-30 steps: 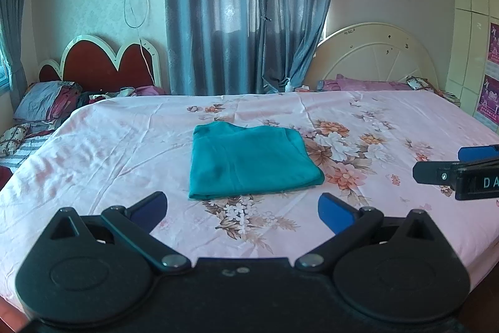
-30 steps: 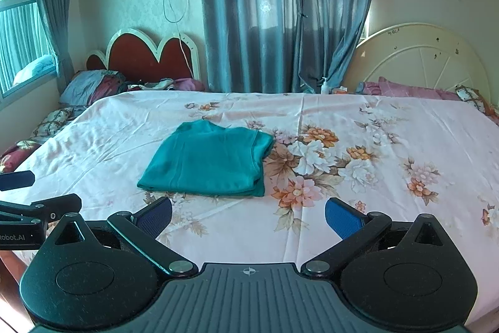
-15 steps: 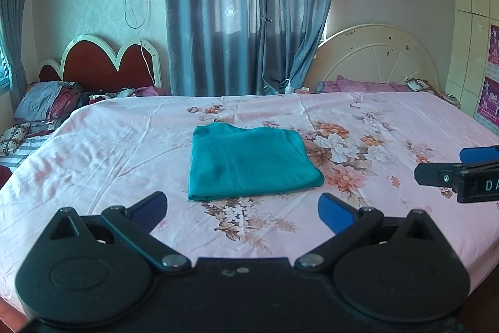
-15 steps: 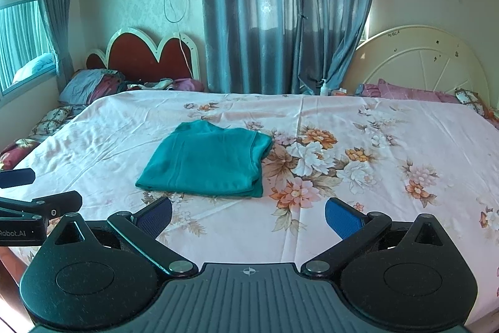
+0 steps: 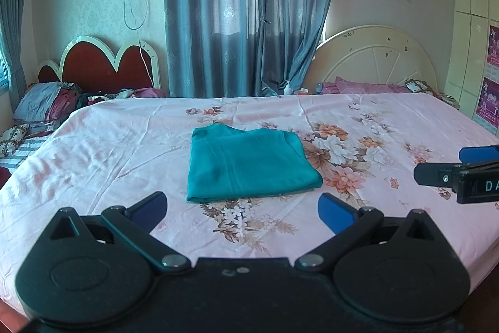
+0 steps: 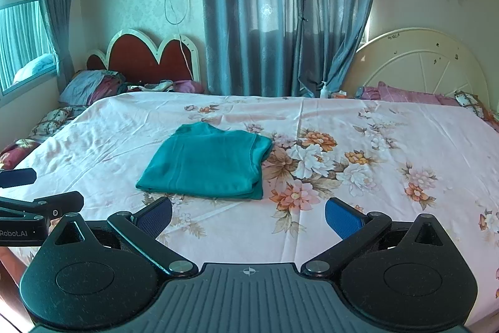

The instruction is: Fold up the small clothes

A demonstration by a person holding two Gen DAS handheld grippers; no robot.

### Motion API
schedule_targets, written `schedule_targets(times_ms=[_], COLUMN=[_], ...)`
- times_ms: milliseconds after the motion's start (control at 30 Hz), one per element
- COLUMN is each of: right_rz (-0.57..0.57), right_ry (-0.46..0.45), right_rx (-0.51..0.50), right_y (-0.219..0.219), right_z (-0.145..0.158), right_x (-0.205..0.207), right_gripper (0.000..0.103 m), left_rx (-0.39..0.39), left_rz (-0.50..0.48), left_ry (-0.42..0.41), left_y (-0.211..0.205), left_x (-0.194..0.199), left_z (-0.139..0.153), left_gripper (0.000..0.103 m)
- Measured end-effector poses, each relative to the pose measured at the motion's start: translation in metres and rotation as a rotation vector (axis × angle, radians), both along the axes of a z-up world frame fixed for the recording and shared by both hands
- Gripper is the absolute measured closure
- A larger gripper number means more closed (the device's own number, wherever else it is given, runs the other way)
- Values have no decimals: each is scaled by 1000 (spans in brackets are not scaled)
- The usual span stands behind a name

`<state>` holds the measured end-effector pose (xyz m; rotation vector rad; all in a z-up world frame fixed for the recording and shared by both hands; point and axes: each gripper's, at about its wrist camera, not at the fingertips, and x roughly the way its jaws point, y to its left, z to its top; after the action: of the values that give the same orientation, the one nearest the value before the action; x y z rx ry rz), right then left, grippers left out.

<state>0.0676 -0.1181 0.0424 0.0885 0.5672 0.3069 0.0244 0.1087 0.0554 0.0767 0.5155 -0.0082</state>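
Left wrist view is showing the teal garment [image 5: 249, 163] lying folded mid-bed on the floral sheet [image 5: 389, 130], straight ahead of the left gripper [image 5: 242, 209], long axis running left-right. Right gripper [image 6: 248, 216] is sitting further right; garment ahead-left. Both are gaping wide, holding nothing, well apart from it.

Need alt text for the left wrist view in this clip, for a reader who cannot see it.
A teal garment, folded into a flat rectangle, lies on a bed covered by a pink floral sheet. The left gripper is open and empty short of it, and the right gripper enters from the right edge. Blue-grey curtains hang behind the bed.
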Motion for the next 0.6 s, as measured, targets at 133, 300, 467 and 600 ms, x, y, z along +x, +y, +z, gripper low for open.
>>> schedule_targets(times_ms=[133,300,467,600], right_rz=[-2,0,-1,0], right_ry=[1,3,2,-12], right_rx=[0,-1,-2,1], right_y=[-1,-2,-2,-2], right_z=[1,1,2,1], right_x=[1,2,1,-1], right_gripper=[0,0,0,0], left_rx=[-1,0,2,4], left_rz=[-1,-1,1,2], left_ry=[-2,-3,-5,-7], left_y=[-2,-5,-5,-5], left_x=[1,2,2,2], left_z=[0,1,1,3], left_gripper=[0,0,0,0])
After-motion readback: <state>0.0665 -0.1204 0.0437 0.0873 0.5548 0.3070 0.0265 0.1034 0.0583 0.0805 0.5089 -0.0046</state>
